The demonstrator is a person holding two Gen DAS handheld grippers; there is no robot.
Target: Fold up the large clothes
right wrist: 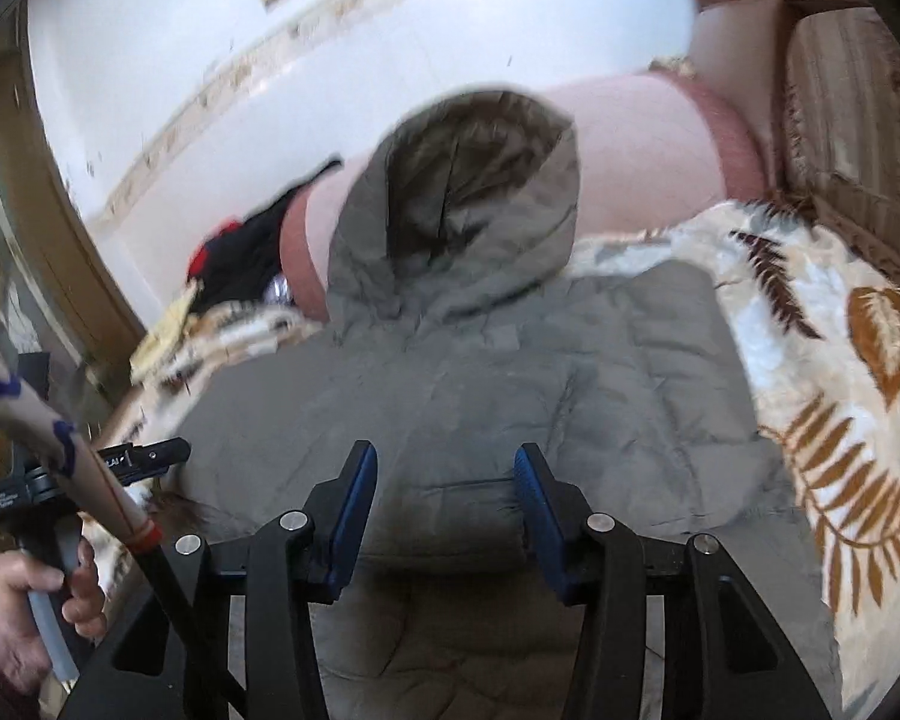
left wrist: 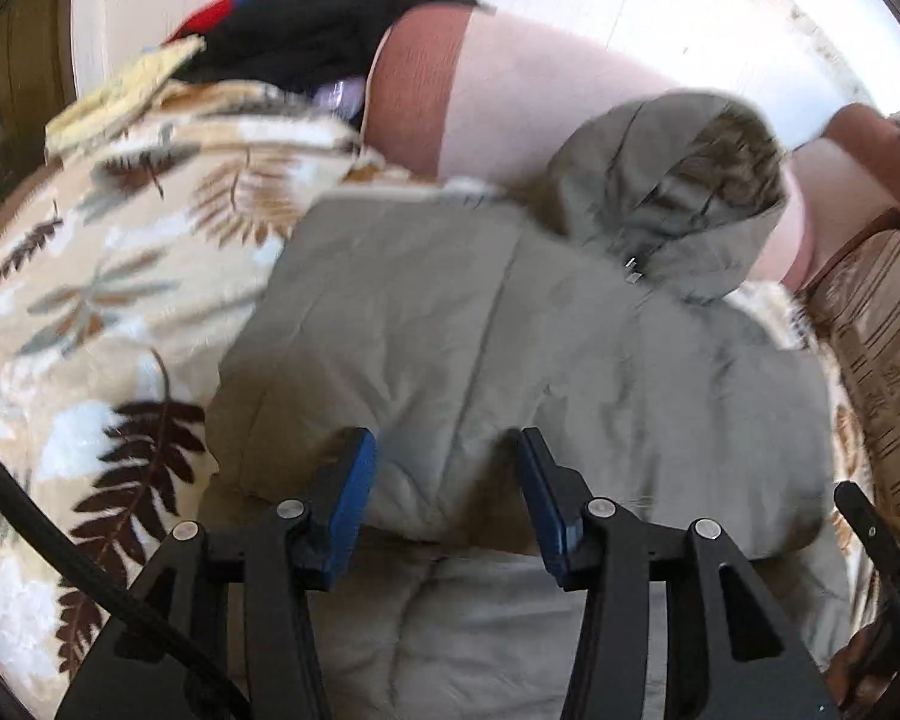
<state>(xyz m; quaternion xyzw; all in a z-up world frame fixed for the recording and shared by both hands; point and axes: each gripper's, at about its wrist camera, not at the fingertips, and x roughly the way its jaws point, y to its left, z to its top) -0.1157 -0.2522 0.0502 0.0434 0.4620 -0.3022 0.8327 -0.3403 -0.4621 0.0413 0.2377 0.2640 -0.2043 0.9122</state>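
Grey-green hooded jacket [left wrist: 510, 348] spread flat on leaf-print blanket [left wrist: 120, 276], hood [right wrist: 468, 204] at far end against pink headboard [left wrist: 540, 102]. Left gripper [left wrist: 447, 480] low over near hem, blue pads [left wrist: 354, 498] partly apart, fabric bulging between but not pinched. Right gripper [right wrist: 444, 498] likewise half open above padded cloth, nothing gripped. Dark and red clothes [left wrist: 294, 42] heaped far left. Hand [right wrist: 36, 606] on left tool's handle.

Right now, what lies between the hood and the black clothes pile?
A pink bolster with a brown end, touching both the hood and pile; both views show it.
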